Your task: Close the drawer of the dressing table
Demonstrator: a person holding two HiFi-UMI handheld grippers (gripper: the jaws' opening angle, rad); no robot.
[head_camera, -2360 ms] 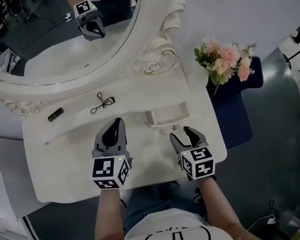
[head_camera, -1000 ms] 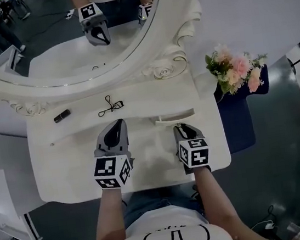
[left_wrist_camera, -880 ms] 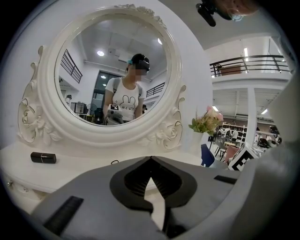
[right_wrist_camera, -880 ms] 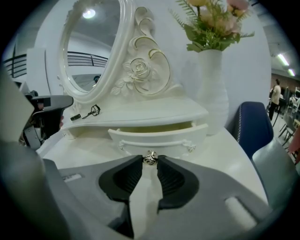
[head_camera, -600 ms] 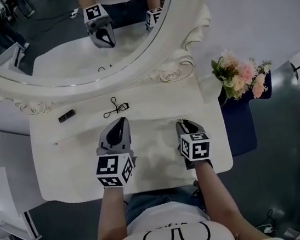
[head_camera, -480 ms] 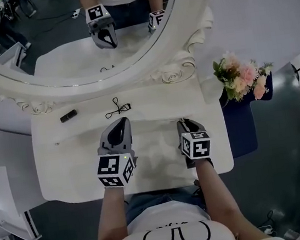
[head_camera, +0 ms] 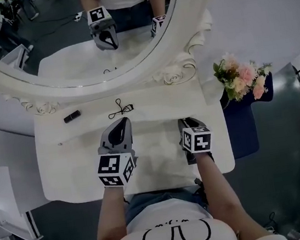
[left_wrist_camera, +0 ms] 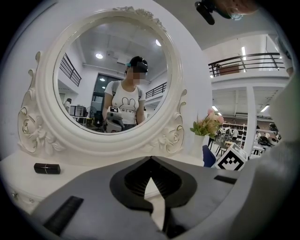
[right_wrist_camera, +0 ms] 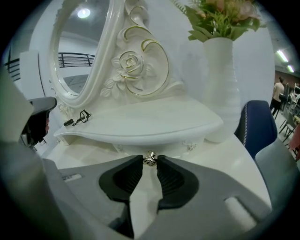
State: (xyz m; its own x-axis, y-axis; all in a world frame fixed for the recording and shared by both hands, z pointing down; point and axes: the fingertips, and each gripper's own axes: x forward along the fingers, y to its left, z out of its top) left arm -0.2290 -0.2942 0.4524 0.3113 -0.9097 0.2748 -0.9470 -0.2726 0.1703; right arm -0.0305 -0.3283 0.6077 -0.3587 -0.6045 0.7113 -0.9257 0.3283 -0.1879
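Change: the drawer (right_wrist_camera: 174, 149), seen pulled out a moment earlier, has been pushed in under the raised shelf (head_camera: 153, 102); the right gripper (head_camera: 187, 122) has been carried toward the mirror (head_camera: 45, 42) with it.
Drawer place: set on the right part of the dressing table (head_camera: 69, 172), below the shelf edge, with only its front shown.
Drawer direction: its long axis is laid left to right along the shelf; its front is turned toward the person.
Right gripper: tilted downward, its jaws pinched on the small metal knob (right_wrist_camera: 150, 159) at the middle of the drawer front.
Left gripper (head_camera: 120, 122): held over the tabletop left of the drawer, jaw tips pressed together, nothing between them.
Shelf items: an eyelash curler (head_camera: 121, 108) and a black tube (head_camera: 72, 116), lying apart.
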